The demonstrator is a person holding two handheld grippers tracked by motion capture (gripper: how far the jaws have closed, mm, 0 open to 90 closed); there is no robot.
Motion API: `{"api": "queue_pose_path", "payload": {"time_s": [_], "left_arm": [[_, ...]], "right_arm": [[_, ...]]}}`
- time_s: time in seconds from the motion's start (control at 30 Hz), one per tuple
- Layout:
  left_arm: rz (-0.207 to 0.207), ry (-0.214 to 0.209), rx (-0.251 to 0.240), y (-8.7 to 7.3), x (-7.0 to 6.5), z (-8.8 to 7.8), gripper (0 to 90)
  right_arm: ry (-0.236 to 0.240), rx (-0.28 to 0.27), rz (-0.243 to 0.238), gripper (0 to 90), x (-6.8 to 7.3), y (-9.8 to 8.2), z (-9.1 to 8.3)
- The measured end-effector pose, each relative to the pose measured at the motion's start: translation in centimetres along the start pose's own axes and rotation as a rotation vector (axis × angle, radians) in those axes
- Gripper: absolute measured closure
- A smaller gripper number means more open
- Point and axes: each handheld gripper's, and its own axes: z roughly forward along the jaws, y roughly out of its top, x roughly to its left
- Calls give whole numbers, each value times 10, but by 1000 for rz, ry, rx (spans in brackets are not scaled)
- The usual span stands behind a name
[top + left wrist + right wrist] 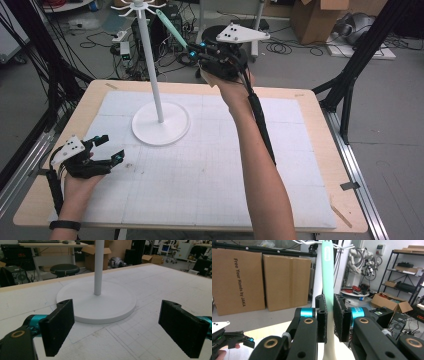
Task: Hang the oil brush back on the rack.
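A white stand with a round base (161,123) and a tall pole (150,60) rises from the white mat; hooks (136,7) spread at its top. My right gripper (196,52) is raised beside the pole's upper part, shut on a long mint-green utensil (172,27) that slants up toward the hooks. In the right gripper view the green handle (327,277) runs up between the pads (322,315) to the hooks (312,242). My left gripper (110,148) rests low at the table's left, open and holding nothing; in its own view the base (100,303) lies ahead between the pads (60,325).
The wooden table (320,120) carries a white gridded mat (200,170). Beyond the far edge stand a black stool (220,32), cables and cardboard boxes (312,17). Black frame legs (360,55) stand to the right and left.
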Motion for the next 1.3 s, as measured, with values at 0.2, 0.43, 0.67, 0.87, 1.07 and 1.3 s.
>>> {"api": "queue_pose_path", "payload": {"time_s": [0.2,0.43,0.67,0.87,1.07,1.3], "left_arm": [[-3,-3,0,0,-1,0,139],[1,-5,7,-1,-1,0,139],[-1,-6,5,-2,-1,0,139],[0,-4,3,-2,-1,0,139],[4,-6,7,-2,-1,0,139],[8,-2,11,-2,-1,1,139]], "right_arm": [[-1,9,5,824,0,-2,7],[7,14,24,823,1,-6,20],[7,31,24,818,4,-10,30],[14,60,13,797,6,-14,37],[32,89,10,626,8,-15,37],[48,129,-17,456,5,-22,19]]}}
